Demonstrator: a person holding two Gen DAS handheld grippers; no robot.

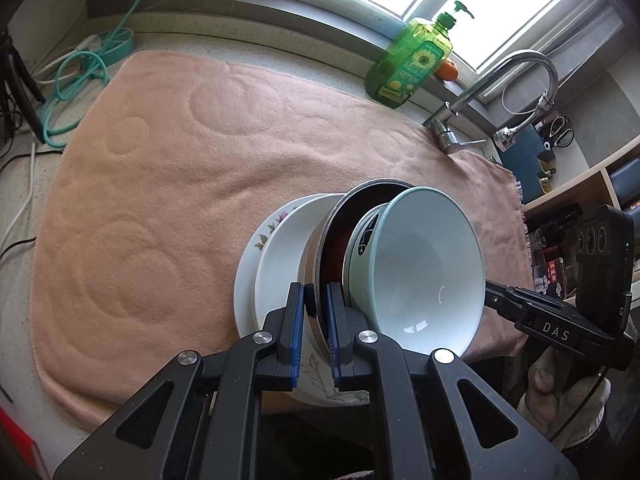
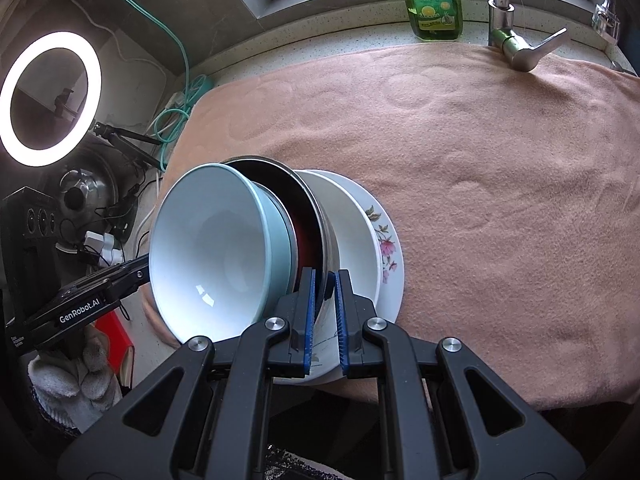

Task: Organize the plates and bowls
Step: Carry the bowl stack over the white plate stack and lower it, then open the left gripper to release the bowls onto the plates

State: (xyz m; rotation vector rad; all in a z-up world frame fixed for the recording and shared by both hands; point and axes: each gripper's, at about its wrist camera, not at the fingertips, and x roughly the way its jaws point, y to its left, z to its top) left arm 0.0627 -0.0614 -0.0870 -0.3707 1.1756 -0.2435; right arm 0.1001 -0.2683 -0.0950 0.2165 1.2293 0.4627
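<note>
A nested stack sits on a pink towel [image 1: 160, 184]: a floral plate [image 1: 244, 280] at the bottom, a white plate [image 1: 280, 248] on it, then a steel bowl with a dark red inside [image 1: 340, 224], then a pale blue bowl [image 1: 424, 264] with a white inside. My left gripper [image 1: 316, 312] is shut on the steel bowl's rim. My right gripper [image 2: 324, 304] is shut on the same steel bowl [image 2: 304, 216] rim from the opposite side. The pale blue bowl [image 2: 216, 248] rests inside it; the floral plate [image 2: 384, 240] lies below. The bowls look tilted in both views.
A green dish soap bottle [image 1: 408, 60] and a steel faucet [image 1: 516, 76] stand at the towel's far edge. Teal cables [image 1: 80, 76] lie at the far left. A ring light [image 2: 48, 96] and a pot lid [image 2: 84, 196] are left of the towel. Shelves [image 1: 580, 184] are at right.
</note>
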